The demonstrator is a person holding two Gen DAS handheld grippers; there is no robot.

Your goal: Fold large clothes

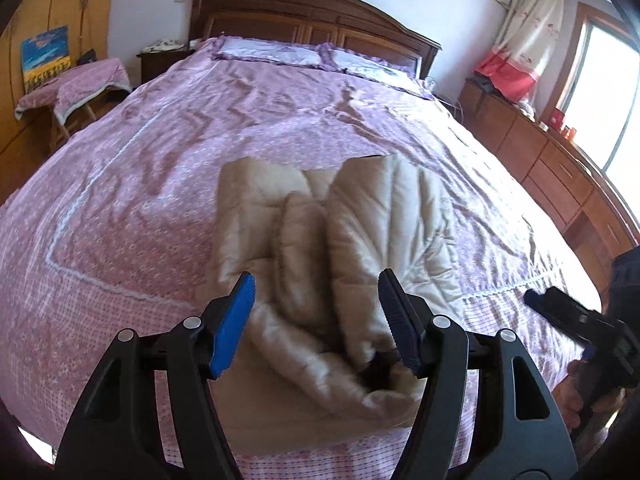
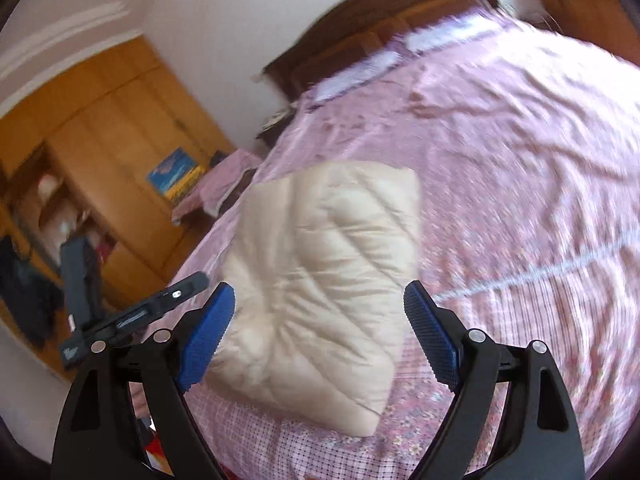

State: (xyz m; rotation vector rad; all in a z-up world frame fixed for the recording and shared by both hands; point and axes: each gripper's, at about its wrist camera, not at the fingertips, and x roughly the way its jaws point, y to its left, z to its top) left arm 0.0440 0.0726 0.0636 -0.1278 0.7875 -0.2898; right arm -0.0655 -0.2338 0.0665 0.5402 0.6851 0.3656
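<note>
Both hand-held tools tilt down over the bed [image 1: 160, 184]. The left gripper [image 1: 316, 320] hangs with its ribbed blue pads spread, gripping nothing, above the near end of the folded cream quilted jacket [image 1: 340, 240]. The right gripper [image 2: 320, 336] gapes wider, also empty. The puffy, satiny bundle lies toward six o'clock on the lilac floral bedspread.

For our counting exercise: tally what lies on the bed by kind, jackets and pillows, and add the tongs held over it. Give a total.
Jackets: 1, the beige jacket folded on the bed.
Pillows: 2, left pillow and right pillow.
Tongs: 2, left tongs and right tongs, both open and empty.
Total: 5
</note>
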